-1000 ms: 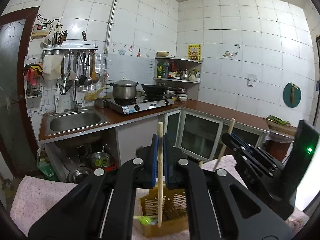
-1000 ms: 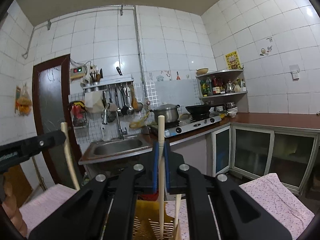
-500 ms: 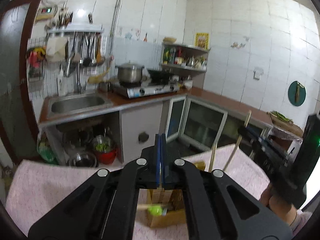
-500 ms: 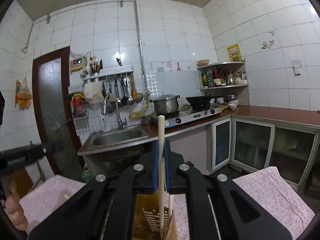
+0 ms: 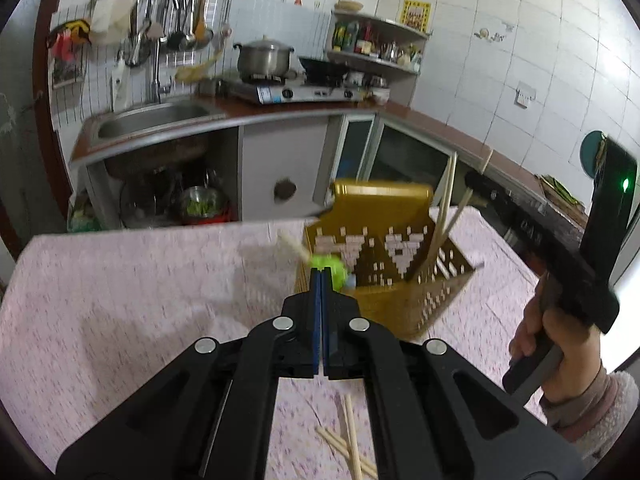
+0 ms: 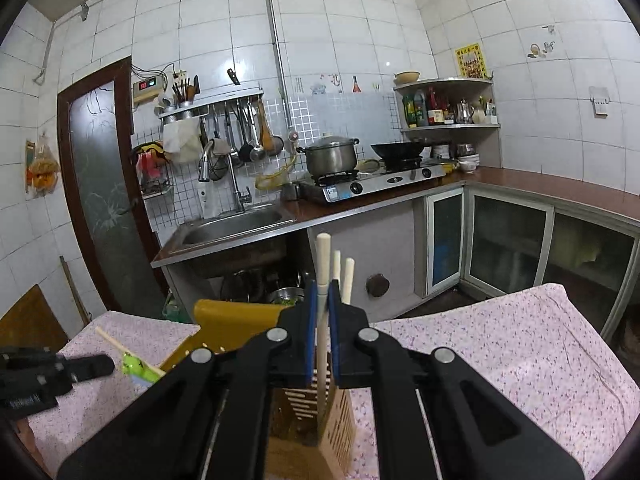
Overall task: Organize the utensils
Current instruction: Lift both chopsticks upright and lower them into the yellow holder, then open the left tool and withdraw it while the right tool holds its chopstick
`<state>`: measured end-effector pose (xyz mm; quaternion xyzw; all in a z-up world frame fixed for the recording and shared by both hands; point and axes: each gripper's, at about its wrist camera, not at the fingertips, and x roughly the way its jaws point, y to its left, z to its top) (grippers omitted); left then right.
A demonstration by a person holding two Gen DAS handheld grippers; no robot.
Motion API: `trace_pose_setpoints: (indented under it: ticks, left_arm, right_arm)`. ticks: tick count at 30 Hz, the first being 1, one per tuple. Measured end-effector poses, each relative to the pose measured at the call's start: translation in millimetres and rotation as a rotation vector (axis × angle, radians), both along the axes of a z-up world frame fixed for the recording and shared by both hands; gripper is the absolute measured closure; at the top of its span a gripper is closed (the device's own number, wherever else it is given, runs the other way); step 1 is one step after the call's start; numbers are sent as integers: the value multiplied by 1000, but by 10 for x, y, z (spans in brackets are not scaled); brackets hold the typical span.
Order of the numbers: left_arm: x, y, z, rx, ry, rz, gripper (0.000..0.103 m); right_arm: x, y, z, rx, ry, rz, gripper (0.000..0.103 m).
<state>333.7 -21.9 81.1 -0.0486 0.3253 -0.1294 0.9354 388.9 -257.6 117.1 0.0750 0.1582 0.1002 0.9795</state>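
Observation:
A yellow perforated utensil holder (image 5: 384, 256) stands on the pink flowered tablecloth (image 5: 132, 292). Two chopsticks (image 5: 444, 208) stand in it. My left gripper (image 5: 321, 276) is shut with nothing visible between its pads, just in front of a green-handled utensil (image 5: 330, 270) beside the holder. My right gripper (image 6: 320, 296) is shut on a pale chopstick (image 6: 322, 280), held upright over the holder (image 6: 312, 412); two more chopstick tips (image 6: 347, 276) stand behind it. The right gripper also shows in the left wrist view (image 5: 476, 182). The left gripper shows in the right wrist view (image 6: 100, 364), next to the green utensil (image 6: 136, 368).
Several loose chopsticks (image 5: 350, 444) lie on the cloth near the front. Behind the table are a sink (image 6: 236, 224), a gas stove with a pot (image 6: 332, 156) and a wok, and low cabinets (image 6: 508, 244).
My left gripper has let go of its chopstick, shut empty and dropped toward the green utensil. My right gripper has lowered its chopstick into the holder.

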Motion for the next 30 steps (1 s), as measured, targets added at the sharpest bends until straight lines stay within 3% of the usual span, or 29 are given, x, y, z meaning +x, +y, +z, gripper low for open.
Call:
trace_pose_setpoints:
  ticks: [8, 9, 12, 13, 21, 28, 30]
  left_arm:
    - [-90, -188, -478, 31, 135, -30, 96]
    - [-99, -223, -545, 39, 151, -36, 93]
    - [-112, -322, -717, 73, 191, -47, 71]
    - [-103, -356, -779, 87, 202, -50, 69]
    - [-23, -526, -1182, 159, 302, -66, 70]
    - [9, -552, -1236, 195, 335, -60, 93]
    - [2, -504, -1175, 168, 333, -52, 93]
  right_arm:
    - [-13, 18, -31, -9, 47, 20, 97]
    - [-5, 15, -39, -10, 54, 22, 97]
    - [7, 9, -65, -7, 66, 25, 97]
    - [9, 4, -72, -2, 72, 27, 97]
    - [-30, 15, -59, -18, 77, 29, 97]
    - [-35, -3, -61, -13, 81, 23, 97]
    - [-32, -6, -61, -14, 82, 26, 97]
